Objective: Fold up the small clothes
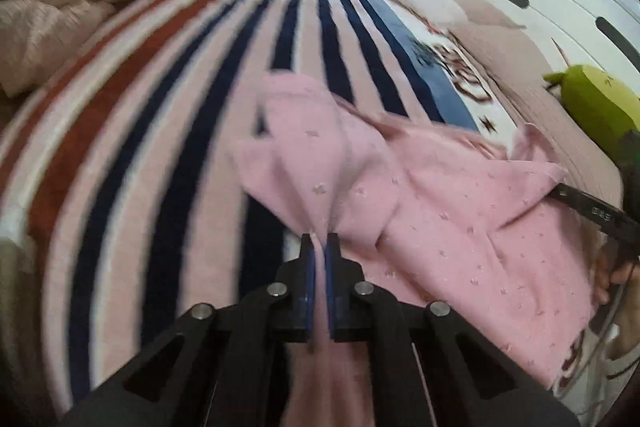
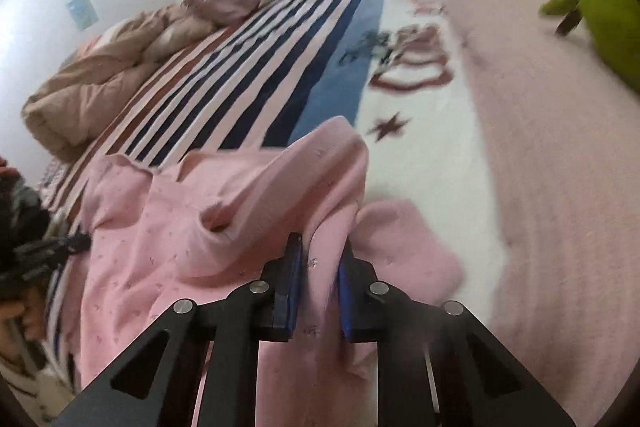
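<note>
Both grippers, L [image 1: 319,237] & R [image 2: 319,241], are clamped on the pink garment [image 1: 460,211], lifted partly off the bed [image 1: 160,107]; prob best to keep tension even, lay edges aligned w/o bunching.

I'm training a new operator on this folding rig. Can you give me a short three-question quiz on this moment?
1. True or false: the left tool is shut on the pink garment.
2. What does the garment lie on? A) a wooden table B) a striped blanket C) a tiled floor
3. Fill in: the green plush toy lies on the far ____ side of the right wrist view.

Key:
1. True; cloth is pinched between its blue pads.
2. B
3. right; it is apart from the garment, which the right tool also grips.
</note>
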`<state>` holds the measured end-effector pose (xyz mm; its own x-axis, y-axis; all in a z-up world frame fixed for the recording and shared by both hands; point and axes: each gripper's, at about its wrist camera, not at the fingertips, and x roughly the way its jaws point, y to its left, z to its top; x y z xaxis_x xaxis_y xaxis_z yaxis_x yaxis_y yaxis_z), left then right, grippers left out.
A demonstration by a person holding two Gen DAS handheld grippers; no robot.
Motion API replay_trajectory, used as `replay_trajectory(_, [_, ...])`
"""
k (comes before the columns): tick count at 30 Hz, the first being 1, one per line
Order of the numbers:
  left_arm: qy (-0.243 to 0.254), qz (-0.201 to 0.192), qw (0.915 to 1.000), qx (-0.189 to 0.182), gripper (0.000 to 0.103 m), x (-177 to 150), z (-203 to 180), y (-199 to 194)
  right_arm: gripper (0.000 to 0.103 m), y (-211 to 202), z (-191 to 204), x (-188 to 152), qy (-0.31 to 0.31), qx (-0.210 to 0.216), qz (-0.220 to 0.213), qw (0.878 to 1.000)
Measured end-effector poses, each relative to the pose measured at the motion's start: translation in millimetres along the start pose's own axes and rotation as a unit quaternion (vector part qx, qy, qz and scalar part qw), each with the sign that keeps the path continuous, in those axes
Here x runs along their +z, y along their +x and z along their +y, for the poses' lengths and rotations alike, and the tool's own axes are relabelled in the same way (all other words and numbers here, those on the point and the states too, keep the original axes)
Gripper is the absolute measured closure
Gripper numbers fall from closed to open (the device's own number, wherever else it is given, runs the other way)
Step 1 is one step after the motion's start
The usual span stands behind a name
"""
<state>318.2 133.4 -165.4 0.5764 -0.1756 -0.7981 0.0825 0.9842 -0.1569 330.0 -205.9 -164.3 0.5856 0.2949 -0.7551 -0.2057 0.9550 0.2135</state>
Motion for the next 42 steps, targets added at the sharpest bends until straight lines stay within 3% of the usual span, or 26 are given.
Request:
replay_trajectory(6, [-0.011,0.002,0.9994,0.032,0.101,8.7,16.3,3.3,0.092,-23.5,-17.0,-1.3,0.02,-0.046,0.0,0.999])
replay_trajectory(10, [0.005,0.039,0.9953,0.089,0.1,-0.3,18.1,27.2,0.091,-17.7,-20.7,-14.1,-0.006,-0.097,0.019,0.995])
replay_trajectory(11, [0.007,0.047,0.9952,0.085,0.099,-3.5,21.0,28.1,0.091,-15.1,-20.6,-12.5,-0.01,-0.102,0.024,0.994])
replay_trajectory(12, [0.005,0.049,0.9963,0.07,0.092,-4.6,22.3,27.3,0.087,-14.8,-19.2,-12.6,-0.016,-0.1,0.031,0.994])
replay_trajectory(14, [-0.005,0.03,0.999,0.034,0.069,-2.8,22.3,18.4,0.066,-18.7,-12.0,-8.9,-0.034,-0.088,0.035,0.995])
replay_trajectory(15, [-0.005,0.019,0.9994,0.028,0.056,-1.0,22.3,13.6,0.043,-23.7,-6.7,-5.2,-0.055,-0.075,0.03,0.995])
replay_trajectory(16, [-0.002,0.01,0.9998,0.017,0.047,2.1,21.9,8.9,0.031,-28.4,-2.2,-2.7,-0.072,-0.063,0.022,0.995])
replay_trajectory(18, [0.001,0.0,1.0,-0.005,0.042,7.3,19.3,5.4,0.03,-35.2,6.2,5.4,-0.101,-0.061,0.004,0.993])
replay_trajectory(21, [-0.007,-0.004,0.9994,-0.035,0.042,14.0,13.2,9.8,0.024,-23.8,11.0,14.9,-0.117,-0.065,0.02,0.991])
replay_trajectory(24, [-0.002,0.002,0.9996,-0.026,0.043,25.0,-1.7,29.5,0.032,12.8,17.2,21.1,-0.149,-0.123,0.058,0.979])
replay_trajectory(25, [0.008,0.002,1.0,-0.005,0.062,28.1,-6.7,38.0,0.06,22.5,16.0,22.6,-0.147,-0.155,0.056,0.975])
replay_trajectory(27, [0.02,0.015,0.9996,0.009,0.094,30.6,-8.4,47.8,0.103,32.0,5.9,24.9,-0.119,-0.185,0.056,0.974])
replay_trajectory(30, [0.006,-0.015,0.9994,0.031,0.099,38.1,-0.8,41.5,0.103,28.7,-18.8,26.1,-0.075,-0.194,0.03,0.978])
replay_trajectory(32, [0.02,-0.029,0.9949,0.094,0.099,41.9,1.7,40.3,0.103,25.6,-31.2,29.1,-0.073,-0.221,0.019,0.972])
replay_trajectory(34, [0.011,-0.011,0.9964,0.084,0.094,43.8,9.1,45.1,0.103,21.3,-44.9,29.6,-0.045,-0.186,0.029,0.981])
replay_trajectory(35, [0.002,-0.008,0.9975,0.07,0.092,43.7,13.3,45.1,0.103,15.5,-47.9,27.8,-0.03,-0.149,0.03,0.988])
replay_trajectory(36, [-0.009,-0.01,0.9979,0.063,0.086,42.8,17.4,42.7,0.103,9.7,-47.1,25.8,-0.023,-0.125,0.029,0.991])
replay_trajectory(37, [-0.018,-0.012,0.998,0.059,0.071,41.5,20.8,37.8,0.102,2.3,-43.9,21.7,-0.025,-0.103,0.025,0.994])
replay_trajectory(38, [-0.021,-0.013,0.998,0.059,0.062,39.6,22.7,32.0,0.1,-4.4,-38.1,17.3,-0.032,-0.093,0.022,0.995])
replay_trajectory(39, [-0.019,-0.019,0.9982,0.054,0.052,35.9,22.6,20.6,0.092,-12.8,-32.3,11.4,-0.039,-0.083,0.019,0.996])
replay_trajectory(40, [-0.014,-0.025,0.9986,0.045,0.046,32.5,21.9,12.2,0.082,-23.1,-24.7,3.7,-0.044,-0.069,0.014,0.997])
replay_trajectory(42, [-0.001,-0.04,0.9991,0.015,0.04,17.7,16.1,-16.7,0.074,-41.3,-12.4,-12.0,-0.046,-0.034,0.004,0.998])
